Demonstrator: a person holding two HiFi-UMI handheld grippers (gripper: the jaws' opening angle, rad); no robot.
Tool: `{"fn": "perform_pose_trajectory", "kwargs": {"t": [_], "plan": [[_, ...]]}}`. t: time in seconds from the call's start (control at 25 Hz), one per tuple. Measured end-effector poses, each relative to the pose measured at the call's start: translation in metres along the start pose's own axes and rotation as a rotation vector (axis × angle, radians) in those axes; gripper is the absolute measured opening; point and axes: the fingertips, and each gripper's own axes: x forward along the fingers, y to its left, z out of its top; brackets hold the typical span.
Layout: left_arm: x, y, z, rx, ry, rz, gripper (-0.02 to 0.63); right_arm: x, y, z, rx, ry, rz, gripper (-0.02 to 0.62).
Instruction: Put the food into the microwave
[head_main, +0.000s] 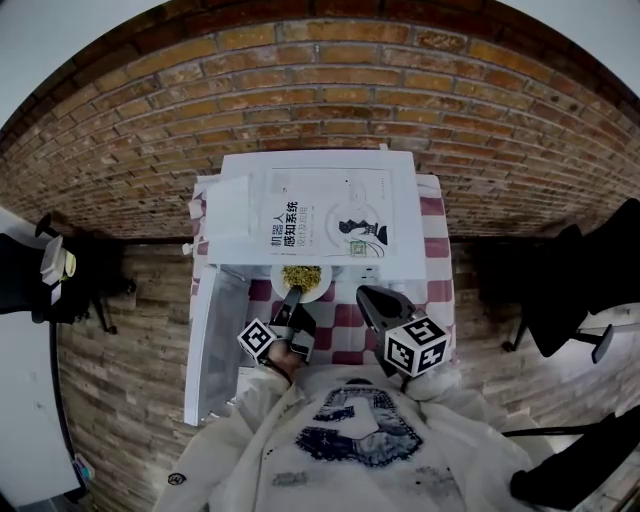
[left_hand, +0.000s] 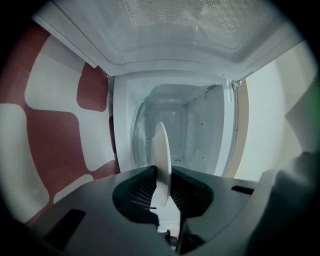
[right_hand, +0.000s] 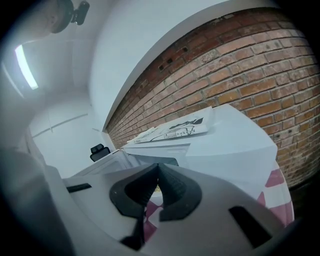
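Left claw (left_hand: 161, 172) clamped on plate (head_main: 322, 289) rim, held level so food (head_main: 300, 275) cannot slide; plate at open microwave (left_hand: 195, 125) mouth. Right claw (right_hand: 158, 175) closed, empty, parked near right.

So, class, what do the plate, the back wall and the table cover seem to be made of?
Plate: white, smooth, slightly glossy thin rim; likely ceramic, possibly melamine.
Wall: matte red-brown brick with pale mortar joints.
Table cover: red-and-white checks, smooth-looking; cloth or vinyl, unclear.

Soft even light, fisheye warp, dark corners
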Motion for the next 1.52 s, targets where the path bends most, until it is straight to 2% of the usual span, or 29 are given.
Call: {"fn": "perform_pose_trajectory", "kwargs": {"t": [0.16, 0.32, 0.6, 0.8, 1.04, 1.52], "plan": [[0.003, 0.011, 0.003, 0.000, -0.005, 0.025, 0.063, 0.005, 0.002, 0.000, -0.013, 0.012, 0.007, 0.014], [0.009, 0.015, 0.003, -0.006, -0.004, 0.017, 0.063, 0.009, 0.002, -0.001, -0.020, 0.021, 0.013, 0.014], [0.012, 0.033, 0.007, 0.020, 0.002, 0.071, 0.063, 0.013, 0.001, 0.002, -0.030, 0.026, 0.016, 0.014], [0.019, 0.031, 0.009, 0.005, -0.001, 0.057, 0.063, 0.015, -0.001, 0.003, -0.031, 0.029, 0.015, 0.014], [0.021, 0.042, 0.014, 0.035, 0.000, 0.107, 0.064, 0.017, 0.000, 0.004, -0.034, 0.037, 0.022, 0.014], [0.026, 0.049, 0.015, 0.034, 0.000, 0.149, 0.072, 0.018, 0.004, 0.001, -0.036, 0.046, 0.045, 0.014]]}}
